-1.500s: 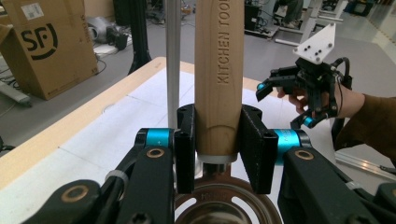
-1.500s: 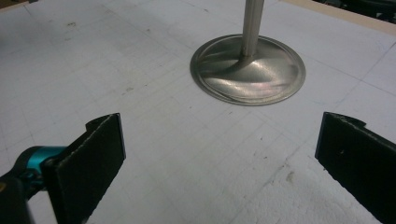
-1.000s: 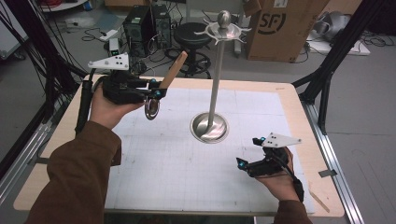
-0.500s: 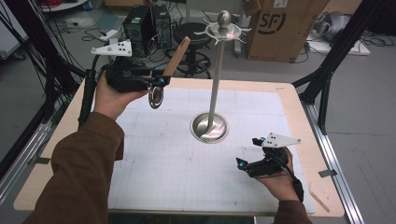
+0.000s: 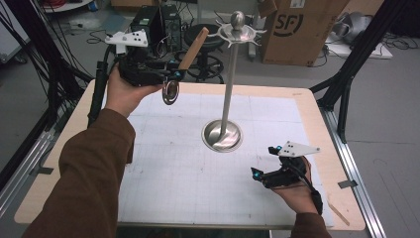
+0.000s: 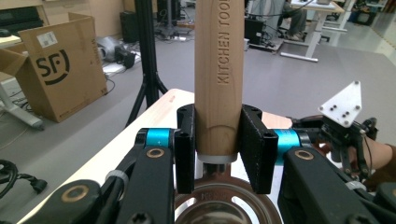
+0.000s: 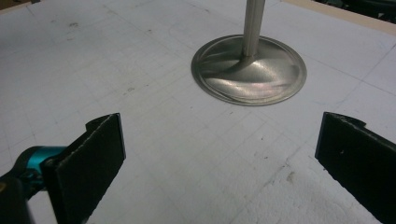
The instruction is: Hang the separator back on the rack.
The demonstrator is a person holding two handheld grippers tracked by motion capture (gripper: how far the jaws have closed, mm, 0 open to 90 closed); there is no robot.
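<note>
The wooden-handled kitchen tool point(image 5: 184, 60) sits in my left gripper point(image 5: 171, 75), raised above the far-left corner of the table point(image 5: 307, 106), at about ten o'clock from the stand's base point(image 5: 222, 135). Its handle tilts up and away toward one o'clock, and its round metal head point(image 5: 170, 92) hangs below the jaws. In the left gripper view, the two black pads are clamped on the handle point(image 6: 218, 74) just above its metal collar, one on each side; the words KITCHEN TOOL run along the wood.

The metal stand point(image 5: 231, 79) rises upright from its round base near the table's middle, with a ring of hooks point(image 5: 237, 33) and a ball on top, at about three o'clock from the tool and well apart from it.

My right gripper point(image 5: 263, 174) rests low over the white mat point(image 5: 173, 168), at about five o'clock from the base. Its jaws stand wide apart, nothing between them, pointing toward the base point(image 7: 249, 70).
</note>
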